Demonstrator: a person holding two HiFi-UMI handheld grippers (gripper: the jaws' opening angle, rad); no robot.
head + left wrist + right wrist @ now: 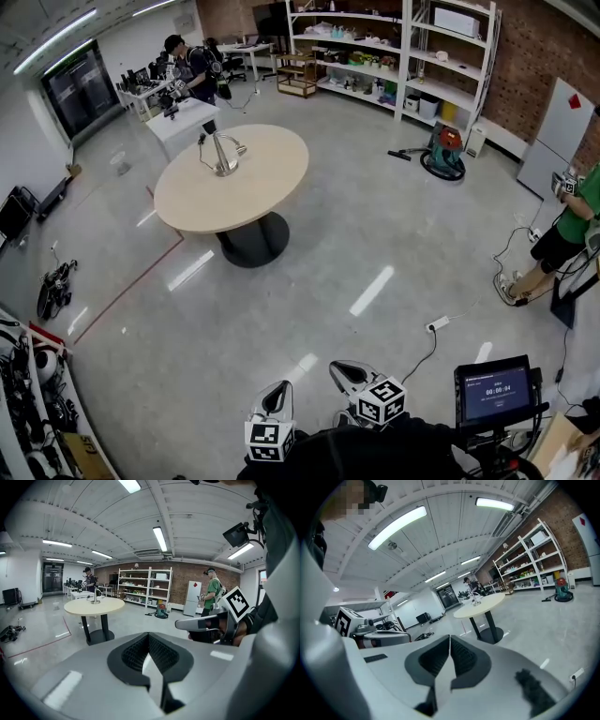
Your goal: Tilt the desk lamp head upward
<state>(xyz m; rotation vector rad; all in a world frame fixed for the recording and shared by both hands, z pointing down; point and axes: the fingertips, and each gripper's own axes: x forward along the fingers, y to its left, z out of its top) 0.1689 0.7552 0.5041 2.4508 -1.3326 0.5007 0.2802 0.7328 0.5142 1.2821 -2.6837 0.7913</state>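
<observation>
A silver desk lamp stands on the far left part of a round beige table, well away across the floor. The lamp is small and distant in the left gripper view, and the lamp is equally small in the right gripper view. Both grippers are held close to the person's body at the bottom of the head view. My left gripper is shut with nothing between its jaws. My right gripper is shut and empty too. Each shows its marker cube.
A person stands behind a white desk beyond the table. Shelving lines the back wall, with a vacuum cleaner in front. Another person stands at right. A monitor is near my right; a power strip lies on the floor.
</observation>
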